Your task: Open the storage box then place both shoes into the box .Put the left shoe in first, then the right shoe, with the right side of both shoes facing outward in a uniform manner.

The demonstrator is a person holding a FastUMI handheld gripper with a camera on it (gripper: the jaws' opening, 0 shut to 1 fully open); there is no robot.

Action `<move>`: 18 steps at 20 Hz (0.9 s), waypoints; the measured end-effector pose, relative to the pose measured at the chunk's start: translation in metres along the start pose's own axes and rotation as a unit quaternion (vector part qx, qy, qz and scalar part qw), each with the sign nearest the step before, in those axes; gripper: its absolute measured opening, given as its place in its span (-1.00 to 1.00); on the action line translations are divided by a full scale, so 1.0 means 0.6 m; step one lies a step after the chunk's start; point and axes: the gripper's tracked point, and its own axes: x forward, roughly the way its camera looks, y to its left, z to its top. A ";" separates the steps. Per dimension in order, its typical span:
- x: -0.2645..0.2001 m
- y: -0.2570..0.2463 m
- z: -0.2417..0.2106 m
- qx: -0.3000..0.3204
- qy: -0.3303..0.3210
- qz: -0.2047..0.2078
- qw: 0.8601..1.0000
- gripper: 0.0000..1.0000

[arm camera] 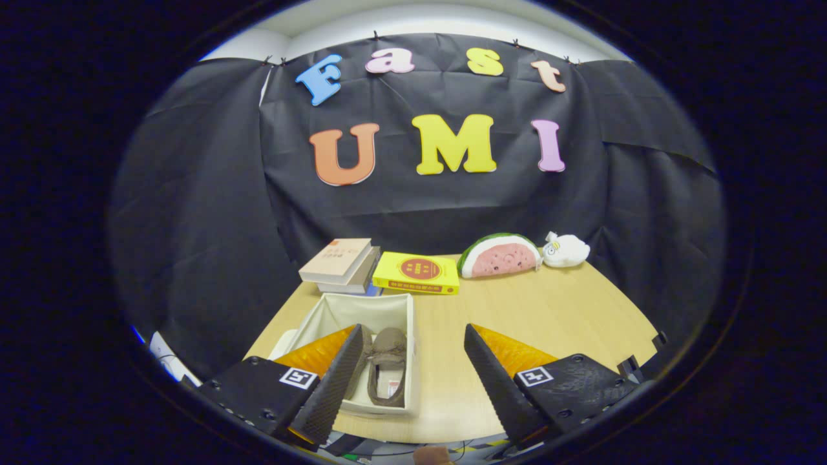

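A: Storage box [336, 310] is seen open on the desk [536, 316], with both shoes [386, 361] laid side by side inside, toes pointing away toward the far wall of the box.

B: Hand-held gripper [410, 381] state?

A: Released. Fingers are spread wide and nothing is held between them. The left finger [336, 381] overlaps the near left part of the box; the right finger [494, 387] is over bare desk beside it.

B: Risks from here?

A: Placement is judged done, or nearly so. If the gripper is lowered or swung left, the box rim could be clipped by the left finger and the light box dragged or tipped. A shoe could also be nudged out of line, and the uniform facing would be lost. Which side of each shoe faces outward cannot be told from this angle.

B: Box relative to the gripper?

A: Just ahead and below, offset toward the left finger, not centred in the gap. Books [342, 261], a yellow book [418, 272], a watermelon plush [501, 256] and a white plush [565, 250] are noted well beyond, by the cloth wall.
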 end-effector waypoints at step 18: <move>-0.129 -0.223 0.020 0.012 -0.195 -0.051 0.979 0.91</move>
